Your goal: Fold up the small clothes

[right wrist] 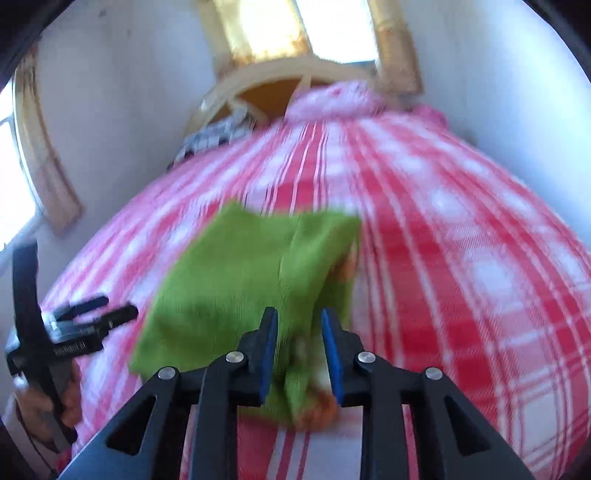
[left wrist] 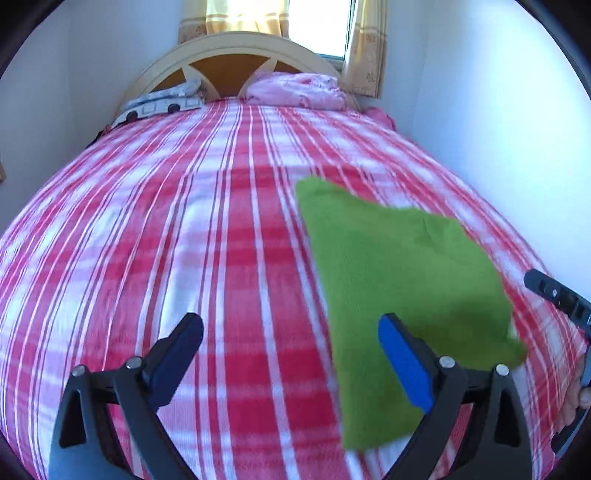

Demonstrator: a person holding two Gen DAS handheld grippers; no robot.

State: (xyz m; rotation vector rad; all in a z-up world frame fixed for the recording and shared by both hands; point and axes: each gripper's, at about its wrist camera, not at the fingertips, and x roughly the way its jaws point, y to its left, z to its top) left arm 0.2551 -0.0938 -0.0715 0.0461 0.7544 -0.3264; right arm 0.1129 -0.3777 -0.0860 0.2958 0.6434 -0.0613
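Observation:
A small green garment [left wrist: 402, 280] lies on the red and white checked bed [left wrist: 184, 229], to the right of my left gripper. My left gripper [left wrist: 291, 332] is open and empty; its right finger [left wrist: 402, 362] overlaps the garment's near edge. In the right wrist view the green garment [right wrist: 240, 280] shows blurred, with an orange patch at its near end. My right gripper [right wrist: 299, 328] stands over that near end with jaws partly apart and cloth between them; whether they pinch it I cannot tell. The left gripper [right wrist: 107, 314] shows at the far left.
A pink pillow [left wrist: 295, 90] and a grey patterned bundle [left wrist: 159, 103] lie at the wooden headboard [left wrist: 229, 48]. White walls stand close on both sides. A curtained window [left wrist: 314, 26] is behind the headboard. The right gripper's body [left wrist: 557, 295] shows at the right edge.

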